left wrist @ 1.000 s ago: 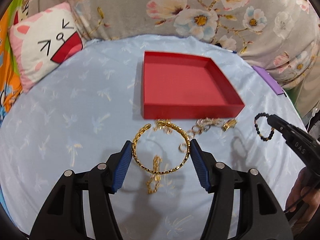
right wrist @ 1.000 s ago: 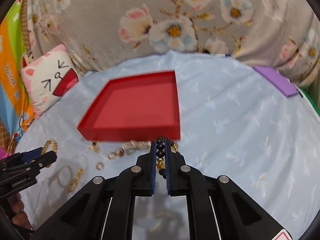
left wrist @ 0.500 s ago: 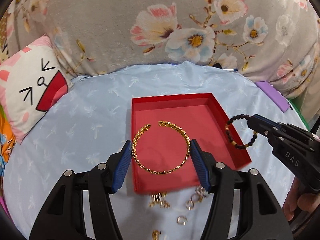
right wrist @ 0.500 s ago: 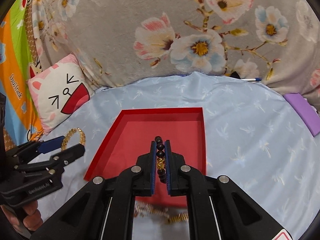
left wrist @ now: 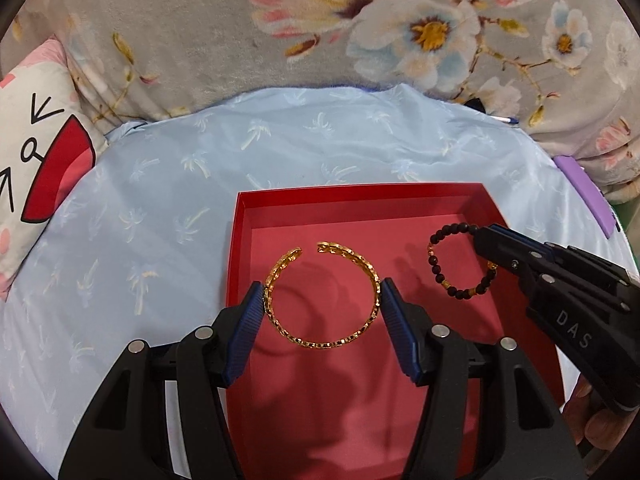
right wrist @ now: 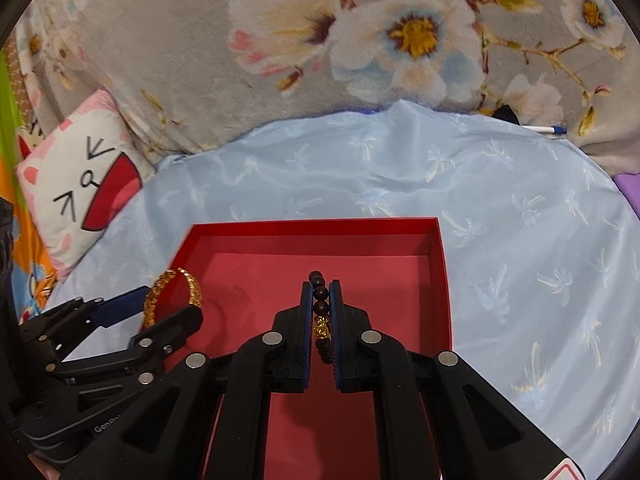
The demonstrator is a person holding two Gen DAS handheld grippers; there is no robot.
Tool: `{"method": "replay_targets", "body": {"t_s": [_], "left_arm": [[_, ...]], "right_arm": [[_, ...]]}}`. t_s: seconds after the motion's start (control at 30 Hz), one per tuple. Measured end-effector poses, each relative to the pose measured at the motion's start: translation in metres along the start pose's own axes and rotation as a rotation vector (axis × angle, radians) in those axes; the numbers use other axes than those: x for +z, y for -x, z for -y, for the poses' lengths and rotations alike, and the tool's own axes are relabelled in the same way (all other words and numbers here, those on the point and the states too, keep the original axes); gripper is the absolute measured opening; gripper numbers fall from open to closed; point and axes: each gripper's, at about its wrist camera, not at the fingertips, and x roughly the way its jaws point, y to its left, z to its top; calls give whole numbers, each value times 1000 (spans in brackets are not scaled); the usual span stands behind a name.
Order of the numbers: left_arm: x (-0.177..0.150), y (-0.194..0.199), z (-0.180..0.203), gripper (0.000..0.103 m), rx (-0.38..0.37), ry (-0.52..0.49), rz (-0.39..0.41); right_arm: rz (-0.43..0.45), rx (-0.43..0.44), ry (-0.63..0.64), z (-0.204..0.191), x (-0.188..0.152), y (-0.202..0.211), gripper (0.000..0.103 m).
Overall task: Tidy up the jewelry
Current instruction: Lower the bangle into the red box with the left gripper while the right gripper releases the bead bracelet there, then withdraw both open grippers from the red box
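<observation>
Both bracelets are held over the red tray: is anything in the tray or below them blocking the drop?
Nothing visible does. The gold bangle in the left claw and the bead bracelet in the right claw hang over the red tray, whose visible floor is bare beneath them.

1. Setting: a home, apparently a bedroom.
2. Evidence: grey floral plush blanket (right wrist: 360, 40) as backdrop; cartoon cat cushion (right wrist: 80, 184); light-blue palm-print sheet (left wrist: 280, 148) spread as the work surface.
</observation>
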Motion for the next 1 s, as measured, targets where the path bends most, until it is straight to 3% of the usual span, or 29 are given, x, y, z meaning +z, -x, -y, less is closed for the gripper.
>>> {"method": "replay_targets", "body": {"t_s": [0.13, 0.23, 0.27, 0.37, 0.57, 0.77, 1.0], "left_arm": [[3, -15, -4, 57, 8, 22, -23], [4, -20, -7, 58, 26, 35, -20], [4, -20, -7, 62, 29, 39, -17], [6, -18, -10, 73, 32, 56, 3], [3, 12, -22, 74, 42, 75, 59], [-31, 64, -22, 82, 90, 39, 120], [-96, 109, -23, 86, 108, 41, 125]], "right_arm": [[-32, -64, 21, 2, -1, -16, 9], [-34, -114, 28, 5, -1, -20, 15], [-31, -119, 23, 7, 0, -20, 22], [14, -154, 15, 11, 1, -10, 40], [116, -136, 9, 11, -6, 38, 43], [195, -100, 38, -3, -46, 102, 52], [181, -40, 24, -15, -114, 151, 53]]}}
